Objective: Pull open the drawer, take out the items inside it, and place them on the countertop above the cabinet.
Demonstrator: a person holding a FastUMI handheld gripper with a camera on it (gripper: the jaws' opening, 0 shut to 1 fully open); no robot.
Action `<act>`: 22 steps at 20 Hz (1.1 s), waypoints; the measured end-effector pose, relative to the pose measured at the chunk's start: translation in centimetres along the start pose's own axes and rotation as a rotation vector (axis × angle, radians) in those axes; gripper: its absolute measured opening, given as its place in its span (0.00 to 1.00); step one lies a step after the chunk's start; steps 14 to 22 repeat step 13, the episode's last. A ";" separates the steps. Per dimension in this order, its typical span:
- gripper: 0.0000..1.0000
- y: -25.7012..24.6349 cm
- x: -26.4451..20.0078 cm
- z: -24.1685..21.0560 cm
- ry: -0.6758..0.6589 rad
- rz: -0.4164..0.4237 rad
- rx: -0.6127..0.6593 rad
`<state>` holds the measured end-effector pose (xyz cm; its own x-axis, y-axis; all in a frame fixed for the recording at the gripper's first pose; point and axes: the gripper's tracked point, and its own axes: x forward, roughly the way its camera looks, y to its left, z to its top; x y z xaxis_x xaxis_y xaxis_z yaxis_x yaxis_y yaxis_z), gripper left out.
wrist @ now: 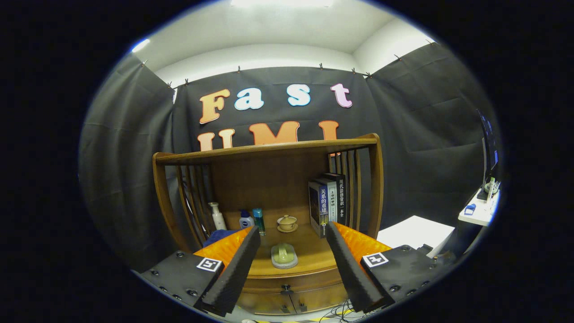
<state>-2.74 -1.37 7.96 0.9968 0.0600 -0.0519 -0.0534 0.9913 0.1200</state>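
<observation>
Wooden cabinet (269, 179) w/ drawer (287, 291) closed below desk (309, 258); a dish (284, 255) sits on it (emptied or unopened?). Gripper (291, 237) jaws spread, holding nothing.

I see my gripper (292, 244) with fingers spread wide, nothing between them, well short of the cabinet (287, 287). On the countertop (314, 253), a brush (284, 255) lies near the front edge, between my fingers. Behind it sits a teacup (287, 222). Left of the teacup stand three bottles (245, 220) in a row. Right of it, books (328, 204) stand upright against the side slats. The drawer (287, 294) below the countertop is closed.
</observation>
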 end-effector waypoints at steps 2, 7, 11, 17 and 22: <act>0.99 0.0 0.1 -0.1 0.002 -0.003 -0.001; 0.99 -0.1 0.0 -0.4 0.008 -0.008 -0.010; 0.99 0.1 0.0 -0.5 0.010 -0.006 -0.011; 0.99 0.0 0.1 -0.6 0.012 -0.009 -0.016; 0.99 0.0 0.1 -0.6 0.012 -0.009 -0.016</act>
